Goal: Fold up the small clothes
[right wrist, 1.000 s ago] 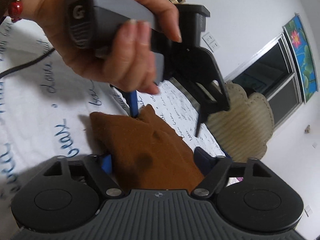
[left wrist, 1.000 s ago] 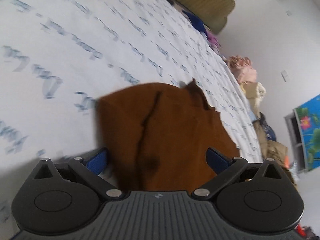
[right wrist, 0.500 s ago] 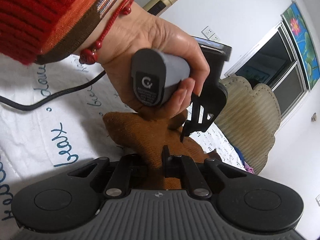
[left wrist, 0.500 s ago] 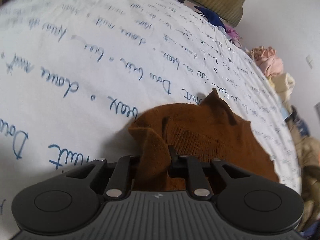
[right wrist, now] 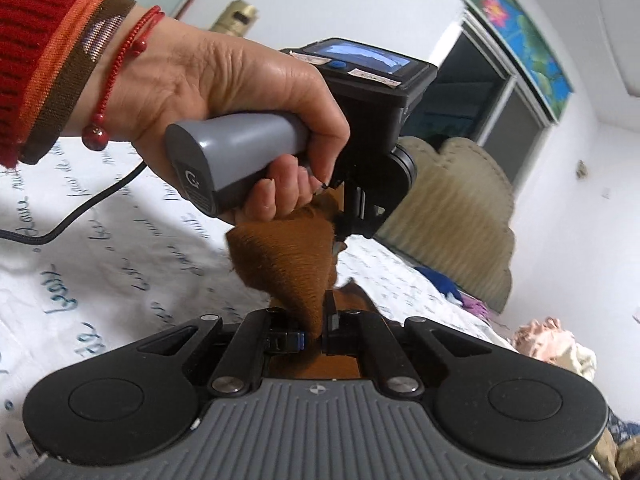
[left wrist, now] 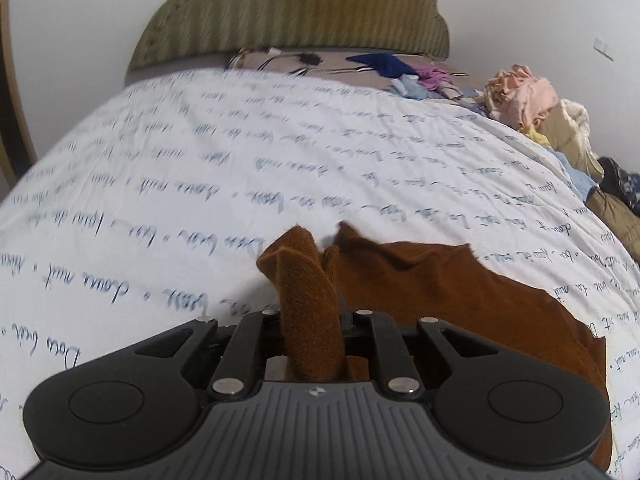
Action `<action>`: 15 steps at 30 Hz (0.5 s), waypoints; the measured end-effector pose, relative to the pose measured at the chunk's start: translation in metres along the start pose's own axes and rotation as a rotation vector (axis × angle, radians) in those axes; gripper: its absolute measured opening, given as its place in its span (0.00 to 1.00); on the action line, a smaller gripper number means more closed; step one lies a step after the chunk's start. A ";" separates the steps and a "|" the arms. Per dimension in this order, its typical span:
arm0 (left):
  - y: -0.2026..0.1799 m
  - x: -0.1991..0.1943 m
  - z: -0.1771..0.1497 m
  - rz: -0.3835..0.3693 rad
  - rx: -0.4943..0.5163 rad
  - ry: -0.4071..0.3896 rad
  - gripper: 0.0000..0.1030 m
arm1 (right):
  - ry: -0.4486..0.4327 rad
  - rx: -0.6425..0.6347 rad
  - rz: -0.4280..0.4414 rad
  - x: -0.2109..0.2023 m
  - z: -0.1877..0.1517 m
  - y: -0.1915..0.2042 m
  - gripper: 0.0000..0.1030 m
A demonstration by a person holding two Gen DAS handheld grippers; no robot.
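Note:
A small brown knit garment [left wrist: 432,284] lies on the white bed sheet [left wrist: 200,168] printed with blue script. My left gripper [left wrist: 314,316] is shut on one bunched edge of it, and the fabric sticks up between the jaws. My right gripper [right wrist: 318,320] is shut on another edge of the brown garment [right wrist: 288,256], lifted off the sheet. In the right wrist view a person's hand [right wrist: 240,96] holds the left gripper's grey handle just beyond the raised cloth. The garment's far part trails to the right on the bed.
An olive padded headboard [left wrist: 296,12] stands at the far end of the bed. A pile of mixed clothes [left wrist: 532,104] lies along the bed's right side. A black cable [right wrist: 80,216] runs across the sheet. A window [right wrist: 492,104] is in the wall behind.
Both grippers went from open around the flat garment to shut on its edges. They have since lifted the cloth off the sheet, and both have rolled.

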State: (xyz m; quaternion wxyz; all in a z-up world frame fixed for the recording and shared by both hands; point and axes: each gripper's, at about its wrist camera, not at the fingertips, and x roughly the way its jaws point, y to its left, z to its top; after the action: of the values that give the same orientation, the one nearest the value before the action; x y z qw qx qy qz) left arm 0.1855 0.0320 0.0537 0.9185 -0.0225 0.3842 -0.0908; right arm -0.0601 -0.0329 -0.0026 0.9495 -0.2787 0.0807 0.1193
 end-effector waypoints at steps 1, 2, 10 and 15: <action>-0.008 -0.001 0.001 0.005 0.018 -0.009 0.13 | 0.000 0.015 -0.009 0.000 -0.003 -0.006 0.07; -0.016 -0.002 0.002 0.010 0.037 -0.018 0.13 | 0.001 0.033 -0.016 -0.001 -0.005 -0.012 0.07; -0.073 -0.002 0.008 -0.004 0.124 -0.041 0.13 | 0.017 0.129 -0.084 -0.008 -0.027 -0.045 0.07; -0.111 -0.001 0.008 -0.014 0.189 -0.045 0.13 | 0.035 0.173 -0.122 -0.009 -0.042 -0.064 0.07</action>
State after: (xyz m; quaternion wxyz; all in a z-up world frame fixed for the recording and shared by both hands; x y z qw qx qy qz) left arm 0.1736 -0.0768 0.0725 0.9242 0.0597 0.3530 -0.1327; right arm -0.0553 -0.1094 -0.0028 0.9740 -0.2022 0.0902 0.0487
